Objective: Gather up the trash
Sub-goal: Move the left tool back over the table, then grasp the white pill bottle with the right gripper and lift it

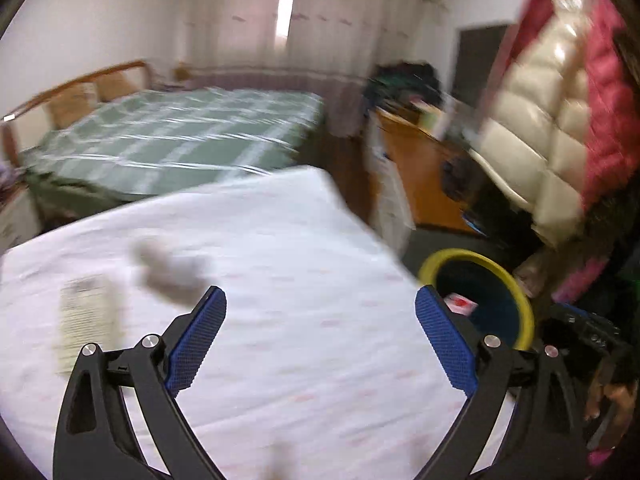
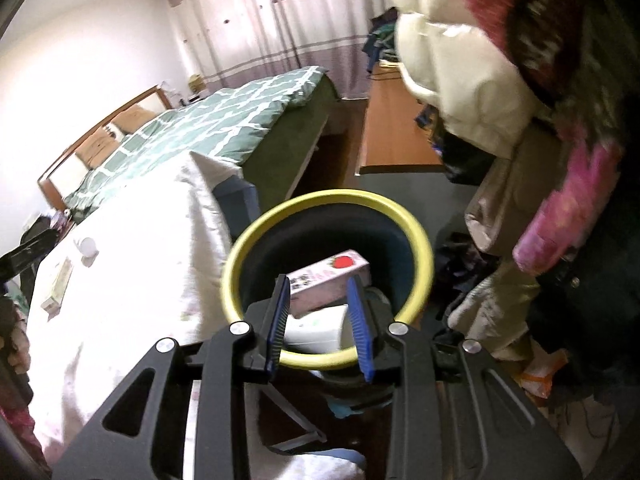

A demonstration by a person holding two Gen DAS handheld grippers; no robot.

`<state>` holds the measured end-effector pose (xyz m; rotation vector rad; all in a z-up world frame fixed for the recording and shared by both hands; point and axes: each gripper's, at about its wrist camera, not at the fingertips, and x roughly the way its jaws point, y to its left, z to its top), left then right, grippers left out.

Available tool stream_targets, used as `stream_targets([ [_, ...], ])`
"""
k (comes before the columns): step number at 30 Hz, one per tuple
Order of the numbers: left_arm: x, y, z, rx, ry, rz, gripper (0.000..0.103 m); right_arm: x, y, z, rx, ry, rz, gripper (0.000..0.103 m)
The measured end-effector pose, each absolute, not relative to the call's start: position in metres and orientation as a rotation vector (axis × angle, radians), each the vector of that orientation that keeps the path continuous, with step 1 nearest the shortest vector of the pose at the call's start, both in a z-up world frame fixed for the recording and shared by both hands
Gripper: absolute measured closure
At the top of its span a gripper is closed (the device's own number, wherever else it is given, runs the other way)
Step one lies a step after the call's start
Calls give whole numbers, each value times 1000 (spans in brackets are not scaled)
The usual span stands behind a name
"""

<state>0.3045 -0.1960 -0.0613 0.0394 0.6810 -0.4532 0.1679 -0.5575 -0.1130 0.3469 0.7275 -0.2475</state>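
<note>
My left gripper point(image 1: 320, 300) is wide open and empty above a table with a white cloth point(image 1: 280, 264). On the cloth lie a blurred grey-white cup point(image 1: 172, 276) and a flat printed box point(image 1: 86, 316). My right gripper point(image 2: 318, 282) is over a dark trash bin with a yellow rim point(image 2: 424, 248), jaws partly open. A pink carton with a strawberry print point(image 2: 328, 276) lies in the bin behind the fingers, and a white box point(image 2: 316, 330) sits between the pads; whether they grip it is unclear. The bin also shows in the left wrist view point(image 1: 516, 292).
A bed with a green checked cover point(image 1: 172, 140) stands behind the table. Coats and a padded white and pink jacket point(image 2: 472, 76) hang at the right. A wooden desk point(image 1: 416, 160) is beyond the bin. Clothes point(image 2: 492, 300) lie on the floor beside the bin.
</note>
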Motion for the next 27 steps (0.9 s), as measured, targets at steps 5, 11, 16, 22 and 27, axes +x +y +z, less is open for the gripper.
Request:
stream_targets([
  [5, 301, -93, -55, 12, 588, -260, 5, 198, -517, -105, 291, 743, -174, 70],
  [11, 311, 3, -76, -41, 561, -57, 5, 243, -453, -95, 236, 767, -43, 70],
  [16, 322, 54, -96, -178, 593, 13, 5, 285, -395, -83, 162, 778, 95, 69],
  [22, 320, 54, -99, -184, 580, 33, 5, 332, -327, -82, 62, 800, 226, 69],
  [27, 311, 47, -94, -193, 572, 17, 5, 364, -288, -84, 13, 819, 330, 55],
])
